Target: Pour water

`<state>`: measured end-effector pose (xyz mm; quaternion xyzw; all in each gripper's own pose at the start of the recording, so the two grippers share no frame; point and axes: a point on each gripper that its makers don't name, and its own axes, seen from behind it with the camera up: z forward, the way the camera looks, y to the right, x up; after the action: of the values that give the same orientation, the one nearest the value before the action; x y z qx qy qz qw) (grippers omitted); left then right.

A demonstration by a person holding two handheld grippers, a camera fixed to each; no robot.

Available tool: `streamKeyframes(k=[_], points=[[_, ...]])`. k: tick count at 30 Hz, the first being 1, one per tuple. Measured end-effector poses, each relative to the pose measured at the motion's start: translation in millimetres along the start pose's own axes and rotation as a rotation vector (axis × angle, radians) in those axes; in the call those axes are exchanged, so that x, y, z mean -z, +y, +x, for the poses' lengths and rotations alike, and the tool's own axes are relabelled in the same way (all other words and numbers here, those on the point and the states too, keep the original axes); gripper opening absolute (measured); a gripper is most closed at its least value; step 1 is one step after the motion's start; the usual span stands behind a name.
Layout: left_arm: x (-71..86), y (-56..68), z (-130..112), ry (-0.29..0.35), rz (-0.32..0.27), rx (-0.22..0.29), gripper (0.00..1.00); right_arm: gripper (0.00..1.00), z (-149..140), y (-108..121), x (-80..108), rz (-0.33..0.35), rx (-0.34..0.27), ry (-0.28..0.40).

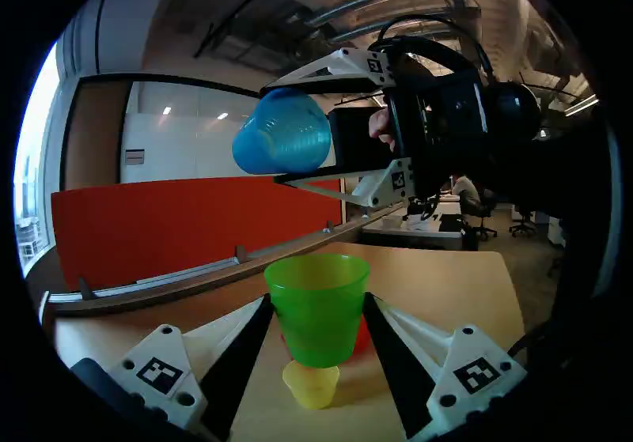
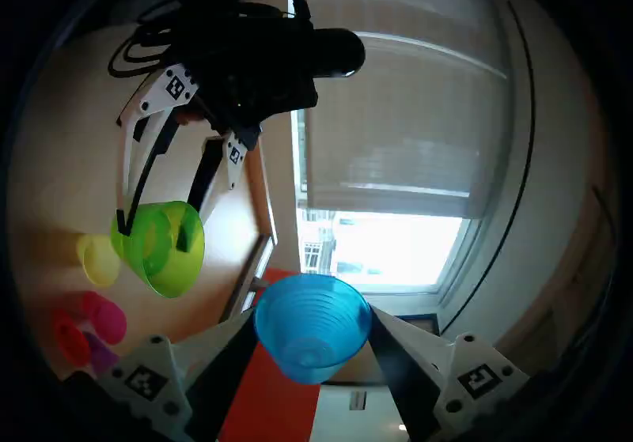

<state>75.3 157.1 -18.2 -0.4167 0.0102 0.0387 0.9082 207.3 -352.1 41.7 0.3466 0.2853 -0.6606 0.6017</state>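
Green cup [image 1: 318,315] at 6 o'clock in the left gripper view, upright over the wooden table [image 1: 459,284]. The left gripper [image 1: 318,298] has it pinched, both fingers pressing its sides. Up near 12 o'clock the right gripper [image 1: 271,135] is clamped on a blue cup [image 1: 289,137] from both sides, and that cup's tipped on its side. A small yellow cup [image 1: 311,384] stands just below the green one.

Readable text: none | wall sign [image 1: 134,157] at 9 o'clock: too small to read | marker tags [image 1: 164,373]: patterns only
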Motion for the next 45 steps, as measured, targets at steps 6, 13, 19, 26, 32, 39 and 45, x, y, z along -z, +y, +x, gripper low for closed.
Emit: streamKeyframes(k=[6,13,19,26,32,39,45], points=[[-0.2,-0.6,0,-0.001,0.001,-0.001,0.81,0.92,-3,-1,-2.0,0.001,-0.058,0.009],[1.5,-2.2,0,-0.002,0.007,-0.003,0.82,0.92,-9,1,-1.8,-0.008,-0.181,0.025],[3.8,-4.8,1,-0.001,0.015,-0.003,0.82,0.92,-13,1,0.6,-0.019,-0.306,0.038],[5.1,-4.1,2,-0.003,0.016,-0.009,0.81,0.92,-18,-4,5.7,-0.028,-0.455,0.042],[5.6,-4.5,1,-0.005,0.015,-0.01,0.81,0.92,-19,-8,10.7,-0.031,-0.627,0.057],[6.5,-4.6,2,-0.006,0.016,-0.013,0.82,0.92,-20,-12,14.7,-0.019,-0.815,0.069],[8.2,-5.3,2,-0.005,0.019,-0.013,0.81,0.92,-25,-14,17.1,-0.001,-0.987,0.064]])
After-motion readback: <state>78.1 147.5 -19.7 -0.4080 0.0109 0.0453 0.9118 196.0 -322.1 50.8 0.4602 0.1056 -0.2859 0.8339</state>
